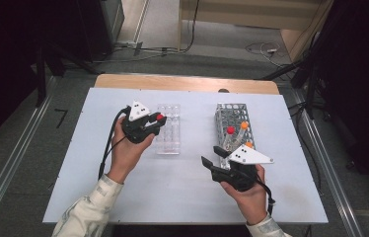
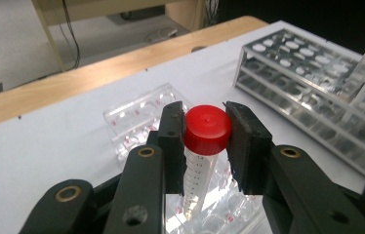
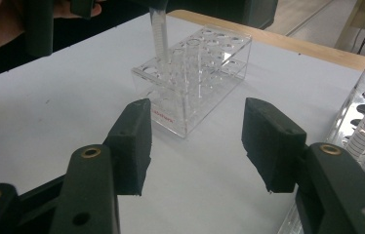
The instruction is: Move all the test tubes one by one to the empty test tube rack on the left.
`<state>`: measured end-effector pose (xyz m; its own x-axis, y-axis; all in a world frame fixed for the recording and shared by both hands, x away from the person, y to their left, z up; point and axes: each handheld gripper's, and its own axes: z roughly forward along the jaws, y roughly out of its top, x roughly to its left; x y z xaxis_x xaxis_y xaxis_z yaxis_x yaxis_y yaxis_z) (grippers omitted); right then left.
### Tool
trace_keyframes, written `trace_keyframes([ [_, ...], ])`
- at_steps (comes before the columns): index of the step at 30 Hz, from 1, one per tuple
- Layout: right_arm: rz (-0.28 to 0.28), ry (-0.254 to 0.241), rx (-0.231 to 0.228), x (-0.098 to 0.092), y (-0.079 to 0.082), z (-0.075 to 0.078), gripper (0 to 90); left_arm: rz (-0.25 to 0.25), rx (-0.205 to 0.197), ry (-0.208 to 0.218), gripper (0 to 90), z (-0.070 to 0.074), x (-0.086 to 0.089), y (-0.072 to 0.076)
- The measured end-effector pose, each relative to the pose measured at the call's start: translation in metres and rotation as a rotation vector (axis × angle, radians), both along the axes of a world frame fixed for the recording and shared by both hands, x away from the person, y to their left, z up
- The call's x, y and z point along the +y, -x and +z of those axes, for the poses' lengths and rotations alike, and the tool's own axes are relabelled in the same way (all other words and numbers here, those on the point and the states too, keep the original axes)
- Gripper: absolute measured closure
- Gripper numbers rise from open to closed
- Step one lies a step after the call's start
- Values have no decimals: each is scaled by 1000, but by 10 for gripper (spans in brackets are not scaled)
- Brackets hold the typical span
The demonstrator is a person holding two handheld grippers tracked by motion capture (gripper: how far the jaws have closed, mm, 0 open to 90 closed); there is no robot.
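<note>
A: Where the high view looks down, the white bench has bare surface along its near edge and between the two racks. The left tongs hang over the near-left corner of the clear plastic rack, and the right tongs sit low beside the metal mesh rack, which stands close to the bench's right edge.

B: And the tube?

A: In the left gripper view, the left tongs are clamped on the tube just under its round red cap. The tube is clear with printed marks and hangs upright over the clear plastic rack. The metal mesh rack lies to the right, well apart.

B: The other side?

A: In the right gripper view, the right tongs stand apart with nothing between the matte black pads. Smooth bench lies open ahead of them, up to the clear plastic rack, with the tube above its holes.
</note>
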<state>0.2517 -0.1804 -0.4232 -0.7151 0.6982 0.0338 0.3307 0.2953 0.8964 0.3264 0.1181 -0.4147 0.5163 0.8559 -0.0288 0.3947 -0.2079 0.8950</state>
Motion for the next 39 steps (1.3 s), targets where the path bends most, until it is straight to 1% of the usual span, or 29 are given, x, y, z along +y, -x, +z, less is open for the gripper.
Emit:
trace_keyframes([
  [3,-2,-2,1,-1,0,0,434,4,26,-25,706,-7,-1,0],
  [6,-3,-2,0,-1,0,0,434,10,41,-28,705,-11,-2,0],
  [7,-3,-2,0,-1,0,0,434,11,38,-24,703,-12,-2,0],
  [10,-2,1,-1,-1,0,-1,433,10,48,-23,697,-12,-1,0],
  [13,-1,2,0,-1,0,-1,428,1,67,-10,639,-13,-1,-1],
  [14,-2,0,1,-1,0,-1,423,-1,67,-5,638,-12,-1,-1],
  [16,-2,-1,-1,-1,0,0,414,-1,60,2,606,-11,0,0],
  [18,-5,-5,-1,-3,-1,0,405,-7,56,27,579,-8,2,1],
  [21,-11,-13,-1,-6,-1,1,387,-15,55,64,493,-2,6,3],
  [22,-10,-15,-5,-7,-1,1,377,-21,60,84,471,-1,8,3],
  [24,-14,-16,-3,-8,0,2,342,-25,61,125,384,1,11,4],
  [26,-15,-17,-6,-10,0,3,310,-20,51,141,310,2,13,4],
  [27,-14,-17,-9,-11,1,3,301,-19,50,148,288,3,14,5],
  [28,-16,-18,-7,-12,2,4,292,-18,49,146,271,3,14,5],
  [30,-15,-18,-10,-15,3,4,270,-17,50,154,244,4,15,5],
  [34,-24,-20,-11,-22,7,4,263,-14,52,162,228,4,15,6],
  [39,-34,-24,-16,-31,12,5,260,-5,50,159,219,4,17,6],
])
